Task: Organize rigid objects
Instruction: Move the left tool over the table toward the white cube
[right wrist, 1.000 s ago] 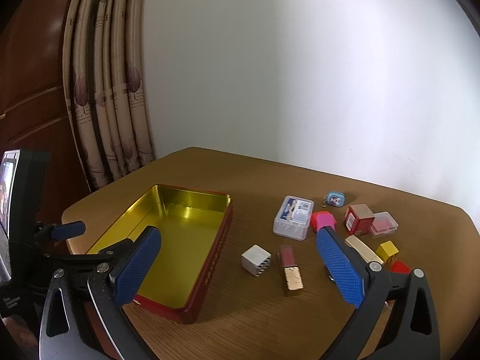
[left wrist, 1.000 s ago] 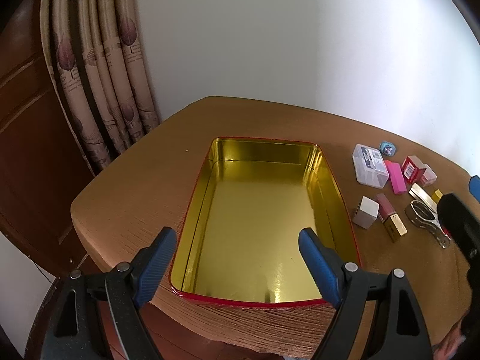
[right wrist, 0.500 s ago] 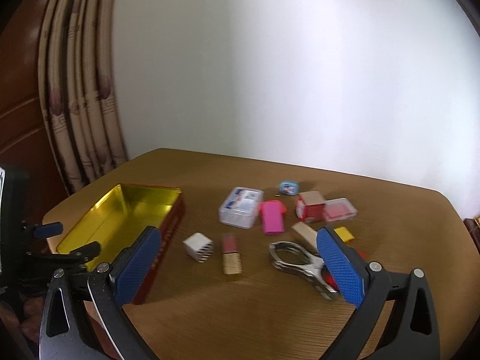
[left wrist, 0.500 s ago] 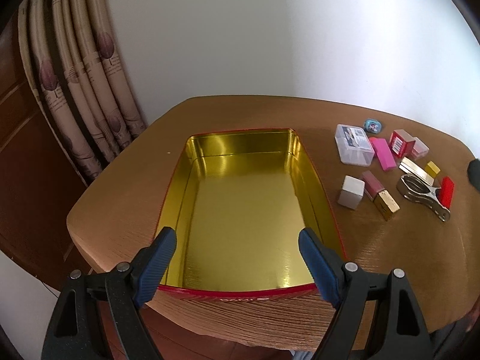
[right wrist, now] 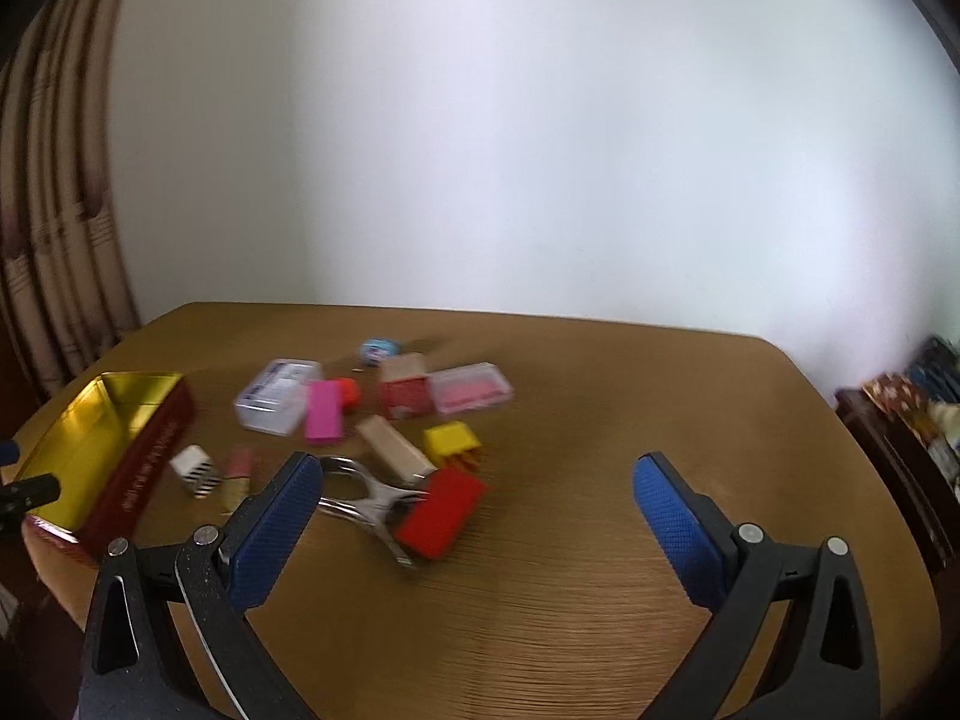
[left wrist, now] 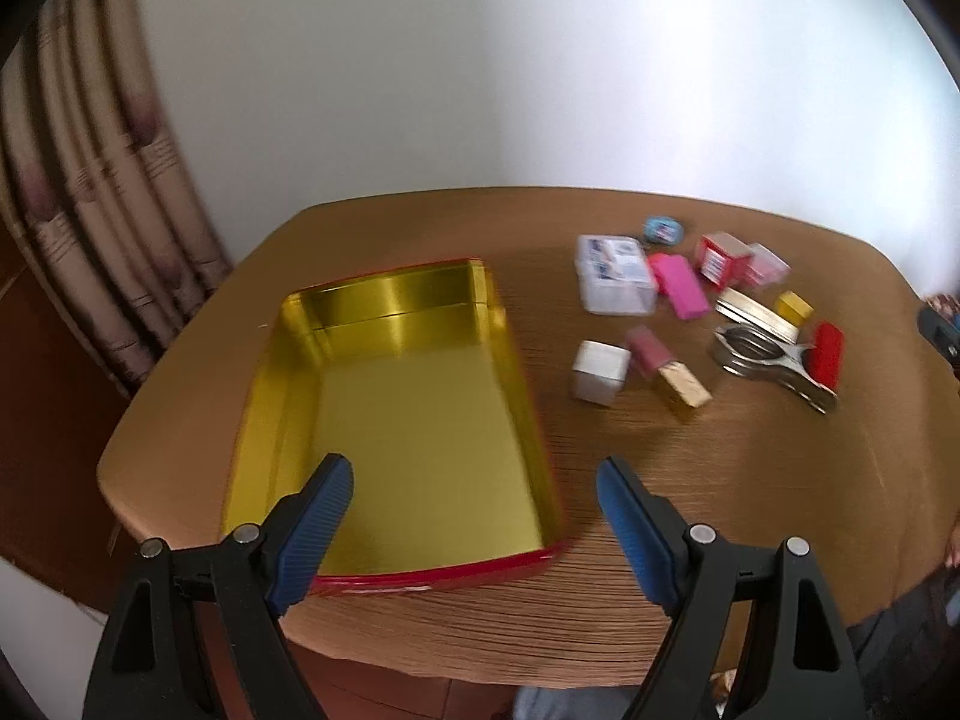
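The left tool (left wrist: pixel 474 498) is wide apart, holding nothing, above the gold tin (left wrist: pixel 396 402). The right tool (right wrist: pixel 477 495) is apart too, near the red block (right wrist: pixel 441 510) and toys on the tabletop (right wrist: pixel 600 600). Only the right view shows the tin's red side.

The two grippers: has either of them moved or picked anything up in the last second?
Both have swung to the right. The right gripper now looks past the tin toward the red block and metal clip; the left gripper has shifted off the tin's middle toward its right wall. Nothing was picked up: both sets of jaws stay wide open and empty, and the small objects lie where they were.
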Motion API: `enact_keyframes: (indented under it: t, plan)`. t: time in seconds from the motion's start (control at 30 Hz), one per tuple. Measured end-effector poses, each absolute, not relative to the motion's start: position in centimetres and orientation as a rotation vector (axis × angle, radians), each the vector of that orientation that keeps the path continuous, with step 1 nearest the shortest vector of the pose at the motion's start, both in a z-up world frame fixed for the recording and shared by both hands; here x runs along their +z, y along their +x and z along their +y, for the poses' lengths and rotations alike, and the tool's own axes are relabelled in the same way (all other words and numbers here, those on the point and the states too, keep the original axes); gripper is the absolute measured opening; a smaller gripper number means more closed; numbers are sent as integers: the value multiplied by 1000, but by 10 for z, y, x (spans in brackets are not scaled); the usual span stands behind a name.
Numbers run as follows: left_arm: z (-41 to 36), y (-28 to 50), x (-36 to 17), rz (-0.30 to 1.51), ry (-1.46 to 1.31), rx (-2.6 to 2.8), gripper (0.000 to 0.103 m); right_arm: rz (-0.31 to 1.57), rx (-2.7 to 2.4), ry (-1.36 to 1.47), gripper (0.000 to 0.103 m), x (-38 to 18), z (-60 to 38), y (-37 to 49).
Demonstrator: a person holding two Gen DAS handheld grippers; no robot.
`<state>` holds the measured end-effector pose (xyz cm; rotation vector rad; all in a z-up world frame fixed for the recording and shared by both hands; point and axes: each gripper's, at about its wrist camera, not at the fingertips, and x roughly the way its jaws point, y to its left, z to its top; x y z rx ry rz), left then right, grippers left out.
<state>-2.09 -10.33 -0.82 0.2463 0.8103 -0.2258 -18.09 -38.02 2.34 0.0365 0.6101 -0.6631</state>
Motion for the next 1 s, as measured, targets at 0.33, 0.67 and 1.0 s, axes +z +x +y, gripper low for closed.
enact_keyframes:
  t: [0.33,0.67,1.0]
  plan:
    - [-165,6,-12,838,355,-453,86,634,-719,69,103,11,-414,-204]
    - [-189,57,-37,968,381,-513,86,678,-735,130,103,-5,-440,-211]
    - [-192,77,-58,1055,414,-518,86,721,-750,189,103,-23,-458,-215]
